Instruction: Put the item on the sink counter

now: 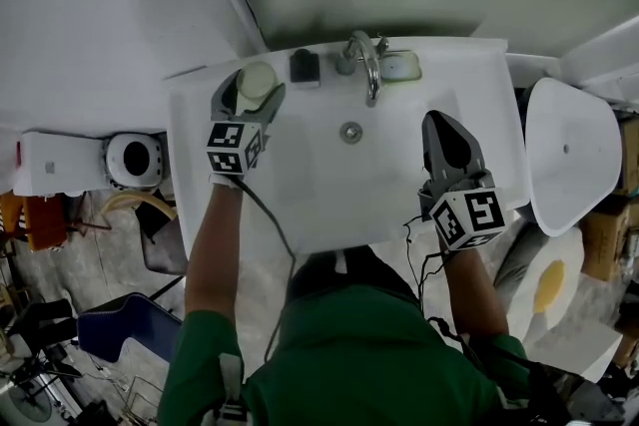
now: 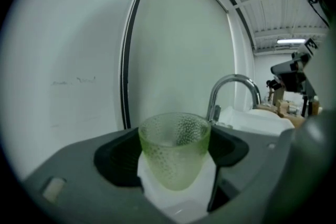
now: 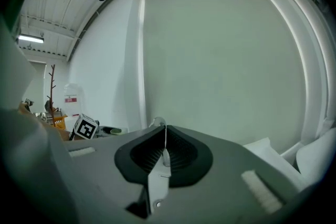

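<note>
A pale green dimpled glass cup (image 1: 256, 79) stands upright at the back left corner of the white sink counter (image 1: 190, 115). My left gripper (image 1: 255, 88) reaches over that corner, and its two dark pads lie against the cup's sides. In the left gripper view the cup (image 2: 173, 157) fills the gap between the pads, with white counter under it. Whether its base rests on the counter I cannot tell. My right gripper (image 1: 440, 122) hangs over the right side of the basin with its jaws pressed together and nothing in them (image 3: 160, 126).
A chrome faucet (image 1: 367, 60) rises at the back middle of the sink, with a small black object (image 1: 305, 66) on its left and a soap dish (image 1: 402, 66) on its right. The drain (image 1: 350, 132) sits mid-basin. A toilet lid (image 1: 571, 155) stands to the right.
</note>
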Demonstrator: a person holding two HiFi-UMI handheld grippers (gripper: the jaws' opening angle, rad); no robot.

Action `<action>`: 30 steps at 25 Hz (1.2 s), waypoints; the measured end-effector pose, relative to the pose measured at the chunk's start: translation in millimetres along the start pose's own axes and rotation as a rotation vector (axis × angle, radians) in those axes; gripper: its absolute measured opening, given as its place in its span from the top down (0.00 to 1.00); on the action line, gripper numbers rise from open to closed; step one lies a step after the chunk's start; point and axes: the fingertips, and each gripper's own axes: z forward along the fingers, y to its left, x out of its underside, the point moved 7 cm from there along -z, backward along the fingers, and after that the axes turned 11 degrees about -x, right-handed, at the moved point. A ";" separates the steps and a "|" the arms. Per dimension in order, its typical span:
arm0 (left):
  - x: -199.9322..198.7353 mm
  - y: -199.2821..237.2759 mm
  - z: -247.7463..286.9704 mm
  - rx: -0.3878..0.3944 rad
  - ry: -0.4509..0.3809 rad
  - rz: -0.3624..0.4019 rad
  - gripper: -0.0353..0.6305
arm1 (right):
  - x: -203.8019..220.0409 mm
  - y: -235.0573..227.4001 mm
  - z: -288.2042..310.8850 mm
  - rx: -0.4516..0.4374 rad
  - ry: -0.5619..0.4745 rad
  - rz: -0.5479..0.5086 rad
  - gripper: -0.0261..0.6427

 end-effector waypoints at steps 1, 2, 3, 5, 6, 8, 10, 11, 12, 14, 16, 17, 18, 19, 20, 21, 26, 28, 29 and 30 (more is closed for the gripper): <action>4.3 0.4 5.8 0.006 0.005 0.000 0.38 | 2.7 -1.2 1.0 0.003 0.005 0.001 0.95; 8.2 0.9 11.3 0.012 0.009 -0.002 0.38 | 5.1 -2.2 1.9 0.007 0.011 0.004 0.95; 11.7 1.3 16.2 0.017 0.011 -0.006 0.38 | 7.2 -3.0 2.5 0.009 0.013 0.005 0.95; 18.4 2.4 24.6 0.026 0.012 -0.013 0.38 | 11.5 -4.8 2.3 0.006 0.007 0.004 0.95; 22.0 3.4 28.7 0.030 0.013 -0.015 0.38 | 13.8 -6.2 1.8 0.006 0.003 0.004 0.95; 30.1 6.1 38.4 0.034 0.021 -0.011 0.38 | 17.8 -10.4 1.2 0.018 0.005 0.009 0.95; 38.8 9.3 48.2 0.032 0.041 -0.004 0.38 | 21.9 -15.4 0.2 0.041 0.016 0.015 0.95; 42.5 10.7 52.0 0.030 0.050 -0.001 0.38 | 24.3 -17.7 -0.7 0.051 0.023 0.016 0.95; 45.7 12.1 54.9 0.028 0.056 0.000 0.38 | 26.9 -19.5 -1.8 0.060 0.030 0.016 0.95; 50.1 14.3 59.5 0.025 0.055 -0.001 0.38 | 32.1 -21.6 -4.2 0.080 0.041 0.026 0.95; 53.3 15.4 63.8 0.023 0.048 -0.003 0.38 | 36.4 -21.9 -5.2 0.096 0.052 0.039 0.95; 55.0 15.5 65.7 0.024 0.045 -0.005 0.38 | 38.2 -21.6 -5.2 0.099 0.056 0.042 0.95; 56.8 15.2 67.3 0.027 0.044 -0.008 0.38 | 39.4 -20.9 -5.1 0.101 0.059 0.043 0.95; 58.7 14.8 68.5 0.030 0.044 -0.009 0.38 | 40.2 -19.9 -5.1 0.100 0.062 0.042 0.95; 60.6 14.5 69.5 0.033 0.047 -0.009 0.38 | 40.8 -18.8 -5.1 0.098 0.065 0.038 0.95; 62.5 14.4 70.2 0.035 0.052 -0.007 0.38 | 41.3 -17.9 -5.1 0.095 0.068 0.032 0.95; 69.2 12.3 71.0 0.063 0.080 -0.005 0.34 | 41.7 -13.6 -4.4 0.081 0.067 0.029 0.95; 68.8 12.9 69.2 0.066 0.085 -0.010 0.31 | 40.3 -12.0 -3.2 0.072 0.062 0.022 0.95; 67.1 13.9 67.2 0.062 0.080 -0.017 0.30 | 39.1 -11.3 -2.6 0.069 0.058 0.019 0.95; 64.7 15.0 64.3 0.058 0.074 -0.021 0.29 | 37.7 -10.8 -2.0 0.067 0.054 0.017 0.95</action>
